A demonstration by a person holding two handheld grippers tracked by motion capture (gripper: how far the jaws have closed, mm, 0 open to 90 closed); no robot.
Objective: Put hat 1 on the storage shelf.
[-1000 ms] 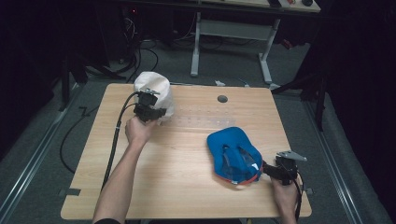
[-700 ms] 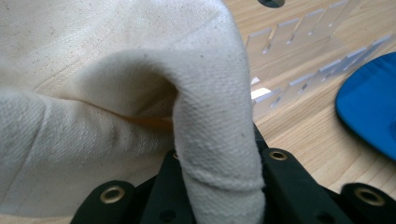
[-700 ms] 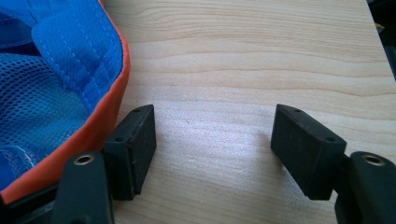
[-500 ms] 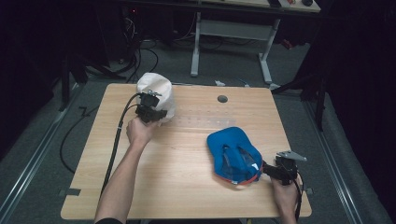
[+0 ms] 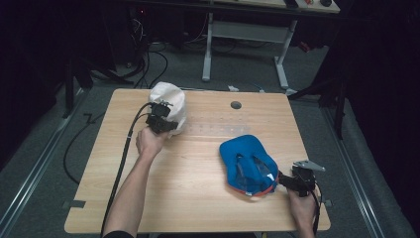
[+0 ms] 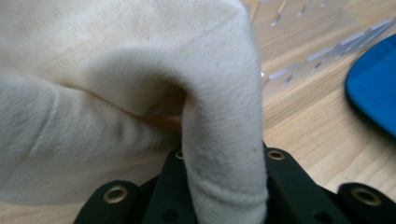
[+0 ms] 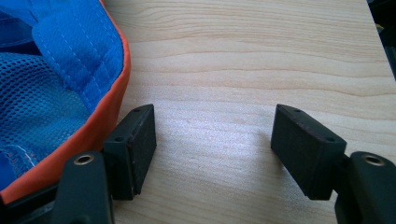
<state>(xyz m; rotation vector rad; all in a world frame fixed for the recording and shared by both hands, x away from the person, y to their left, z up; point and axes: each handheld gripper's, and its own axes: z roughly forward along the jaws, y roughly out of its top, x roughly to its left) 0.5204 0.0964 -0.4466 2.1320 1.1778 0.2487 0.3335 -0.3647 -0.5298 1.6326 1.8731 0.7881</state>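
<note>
High view shows your left gripper at the far left part of the table, clamped on a fold of the white cap; the cloth is pinched between both jaws. Your right gripper rests near the right front corner with its jaws apart, holding nothing, just beside the orange edge of the blue cap.

table brightly lit from above, dark surroundings; soft high view; close white fabric slightly blurred; faint glare on wood.
</note>
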